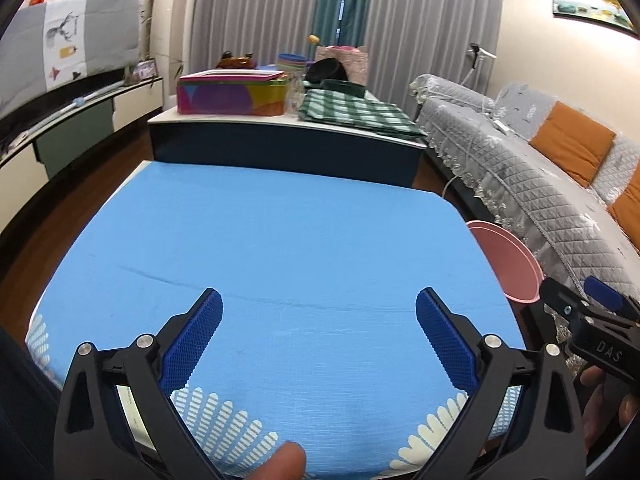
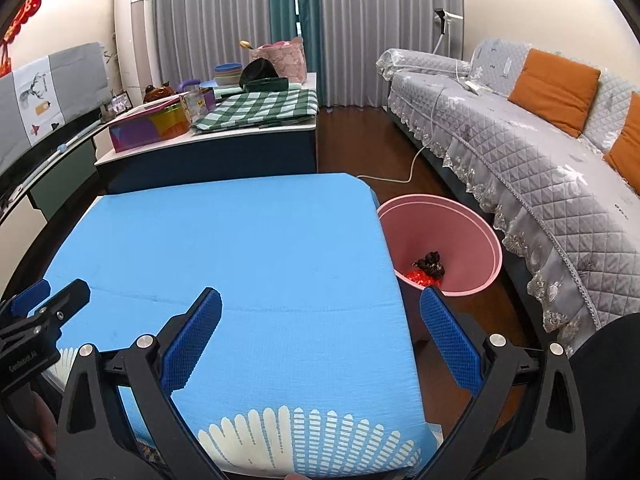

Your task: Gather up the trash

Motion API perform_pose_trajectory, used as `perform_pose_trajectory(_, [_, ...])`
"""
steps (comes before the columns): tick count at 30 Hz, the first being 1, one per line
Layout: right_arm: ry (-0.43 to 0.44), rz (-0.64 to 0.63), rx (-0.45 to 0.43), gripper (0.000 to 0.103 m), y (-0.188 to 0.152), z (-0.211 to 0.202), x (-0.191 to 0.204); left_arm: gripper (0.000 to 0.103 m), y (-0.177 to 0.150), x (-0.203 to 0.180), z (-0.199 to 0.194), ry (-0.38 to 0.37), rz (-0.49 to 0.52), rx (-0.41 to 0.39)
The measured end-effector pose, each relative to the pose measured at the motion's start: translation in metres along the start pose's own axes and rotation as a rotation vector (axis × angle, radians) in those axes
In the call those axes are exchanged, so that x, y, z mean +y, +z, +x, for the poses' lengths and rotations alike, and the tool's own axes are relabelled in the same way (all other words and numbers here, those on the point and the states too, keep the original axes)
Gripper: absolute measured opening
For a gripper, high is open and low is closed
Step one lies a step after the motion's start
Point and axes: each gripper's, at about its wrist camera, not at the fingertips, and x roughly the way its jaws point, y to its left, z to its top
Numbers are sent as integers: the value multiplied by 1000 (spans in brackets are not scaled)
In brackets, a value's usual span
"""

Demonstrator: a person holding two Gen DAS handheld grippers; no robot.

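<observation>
**Hovering grippers over a cleared cloth, trash already in the bin**

Both the left gripper [image 1: 319,312] and the right gripper [image 2: 321,312] stand with jaws wide apart and nothing between them, above the blue tablecloth [image 1: 280,240]. Dark and red trash [image 2: 427,269] lies at the bottom of the pink bin [image 2: 486,236], just beside the table's right edge. Likely risks: the right gripper clipping the bin rim and tipping it, or pads snagging the cloth.

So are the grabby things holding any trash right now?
No. The left hand-held gripper and the right hand-held gripper are both open with nothing between their blue pads. Some trash already lies in the pink bin.
</observation>
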Motion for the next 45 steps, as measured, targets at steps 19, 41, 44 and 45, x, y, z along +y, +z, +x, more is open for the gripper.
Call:
perform_pose_trajectory(19, [0,-1,-5,98,-1,0,0,94,-4,-7,1,17,34,4])
perform_pose_trajectory(41, [-3,-3,-2,98,-2,0,2,94,-3,-8,1,18,36,5])
perform_pose_trajectory(44, [-2,-2,-1,98,-2,0,2,94,-3,-8,1,19,37,3])
perform_pose_trajectory(45, [-2,-2,-1,98,-2,0,2,94,-3,-7,0,19,38,2])
